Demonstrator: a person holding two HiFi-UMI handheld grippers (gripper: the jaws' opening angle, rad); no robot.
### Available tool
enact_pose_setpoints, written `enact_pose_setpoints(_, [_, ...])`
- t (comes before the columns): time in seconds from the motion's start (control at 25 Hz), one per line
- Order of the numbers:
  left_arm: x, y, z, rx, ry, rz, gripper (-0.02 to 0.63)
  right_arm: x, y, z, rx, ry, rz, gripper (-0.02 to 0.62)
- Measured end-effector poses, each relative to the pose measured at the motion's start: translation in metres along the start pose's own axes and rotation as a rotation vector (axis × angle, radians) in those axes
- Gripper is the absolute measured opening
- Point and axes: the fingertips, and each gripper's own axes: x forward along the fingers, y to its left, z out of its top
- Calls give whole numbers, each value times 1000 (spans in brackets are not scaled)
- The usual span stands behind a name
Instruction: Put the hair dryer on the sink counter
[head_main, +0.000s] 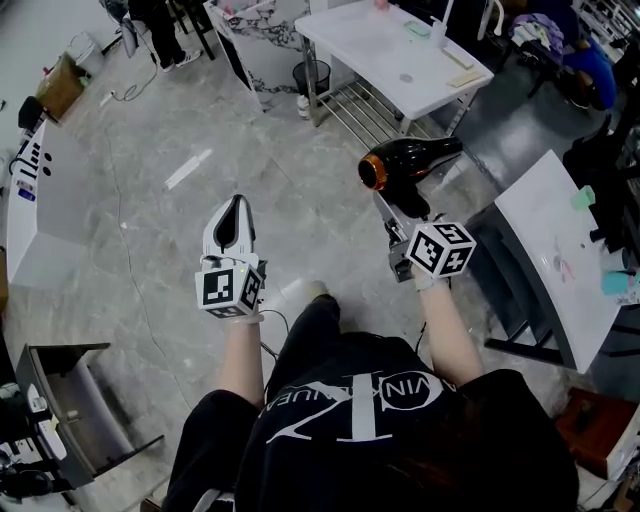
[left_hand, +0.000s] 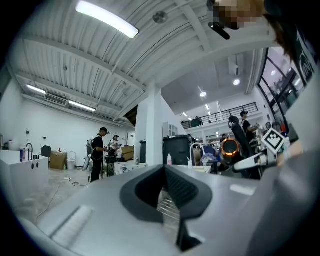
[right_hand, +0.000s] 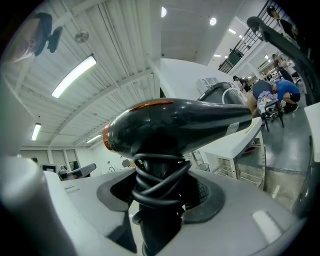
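Observation:
The black hair dryer (head_main: 415, 158) has an orange ring at its mouth and its cord wound round the handle. My right gripper (head_main: 402, 212) is shut on that handle and holds the dryer in the air, barrel level, above the grey floor. In the right gripper view the dryer (right_hand: 175, 125) fills the middle, with the wrapped handle between the right gripper's (right_hand: 160, 192) two pads. My left gripper (head_main: 236, 203) is held out level to the left, shut with nothing in it; its tips meet in the left gripper view (left_hand: 164, 172). A white counter (left_hand: 20, 165) with a faucet shows far left there.
A white table (head_main: 345, 35) with a wire shelf stands ahead, a black bin (head_main: 312, 75) beside it. Another white table (head_main: 545, 215) is close on the right. A long white counter (head_main: 30, 215) runs along the left; an open cabinet (head_main: 60, 400) sits lower left. People (left_hand: 97, 152) stand far off.

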Motion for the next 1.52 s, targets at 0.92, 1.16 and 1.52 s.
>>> enact_pose_setpoints(0.92, [195, 135, -48, -73, 42, -1, 0, 213, -44, 34, 44, 13, 10, 256])
enact_pose_setpoints(1.16, [244, 189, -53, -82, 54, 11, 0, 279, -46, 41, 66, 22, 4, 256])
enact_pose_setpoints(1.52, [295, 245, -55, -73, 43, 10, 0, 354, -44, 57, 89, -17, 12, 256])
